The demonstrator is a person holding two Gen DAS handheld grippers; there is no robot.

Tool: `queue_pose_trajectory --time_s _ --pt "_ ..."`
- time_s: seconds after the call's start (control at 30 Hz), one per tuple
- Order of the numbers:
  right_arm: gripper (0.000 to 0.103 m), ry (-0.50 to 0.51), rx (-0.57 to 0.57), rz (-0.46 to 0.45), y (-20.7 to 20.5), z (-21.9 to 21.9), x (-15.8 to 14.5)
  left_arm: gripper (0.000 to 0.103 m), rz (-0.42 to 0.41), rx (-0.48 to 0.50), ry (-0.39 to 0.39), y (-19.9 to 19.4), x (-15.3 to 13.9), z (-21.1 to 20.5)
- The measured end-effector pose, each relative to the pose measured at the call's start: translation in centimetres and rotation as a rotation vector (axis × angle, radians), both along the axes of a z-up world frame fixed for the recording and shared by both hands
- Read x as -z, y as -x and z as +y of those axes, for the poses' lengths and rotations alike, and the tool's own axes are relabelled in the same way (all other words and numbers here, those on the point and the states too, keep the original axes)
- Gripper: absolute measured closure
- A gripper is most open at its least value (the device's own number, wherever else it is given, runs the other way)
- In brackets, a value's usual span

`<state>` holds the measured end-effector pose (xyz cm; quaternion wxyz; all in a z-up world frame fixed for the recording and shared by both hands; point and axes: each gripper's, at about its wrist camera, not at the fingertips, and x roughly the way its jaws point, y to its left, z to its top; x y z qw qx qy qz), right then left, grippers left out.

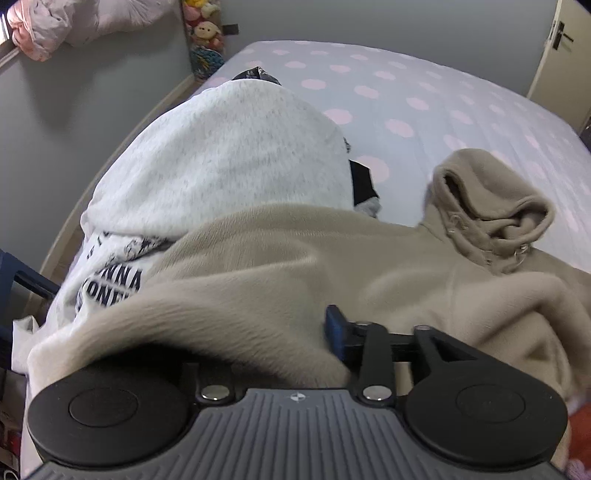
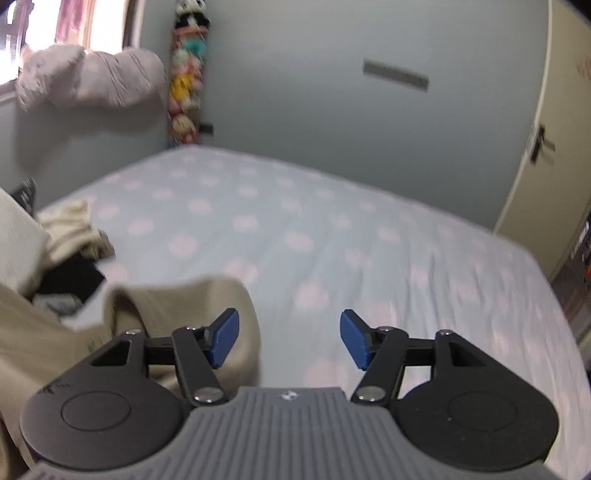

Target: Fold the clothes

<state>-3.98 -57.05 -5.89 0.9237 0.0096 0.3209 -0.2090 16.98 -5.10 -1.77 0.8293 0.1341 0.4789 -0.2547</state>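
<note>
A beige fleece hoodie (image 1: 280,258) lies crumpled on the bed, its hood (image 1: 495,206) to the right. My left gripper (image 1: 317,336) is shut on a fold of the hoodie; only its right blue pad (image 1: 334,332) shows, the left finger is buried under fabric. A white printed sweatshirt (image 1: 229,155) is piled behind it. In the right wrist view my right gripper (image 2: 290,338) is open and empty above the bed, with the hoodie's edge (image 2: 192,306) under its left blue pad (image 2: 223,338).
The bed (image 1: 424,96) has a pale sheet with pink dots. Dark garments (image 1: 364,182) lie beside the white pile. A grey wall, hanging soft toys (image 1: 205,33) and a puffy pink jacket (image 1: 55,22) are behind; a cream door (image 2: 546,147) stands at right.
</note>
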Motion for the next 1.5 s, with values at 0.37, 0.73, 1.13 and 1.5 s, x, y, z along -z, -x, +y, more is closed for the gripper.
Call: queue_pose_trajectory --time_s 0.37,0.73,1.13,1.5 --pt "0.027 -0.179 0.032 0.154 6.0 -3.3 9.2 0.049 -0.066 0.162 -0.024 -0.1 -2.8 -4.6" --pt "0.024 -0.235 -0.018 0.220 7.3 -4.2 14.0 0.049 -0.062 0.333 -0.136 0.1 -6.2 -10.6" --pt "0.023 -0.251 -0.134 0.216 4.7 -3.2 16.0 0.049 0.006 0.358 -0.082 2.2 -9.5 -9.7" --pt "0.022 -0.254 -0.186 0.209 3.4 -2.6 15.9 0.047 -0.030 0.528 -0.125 -2.6 -2.0 -17.1"
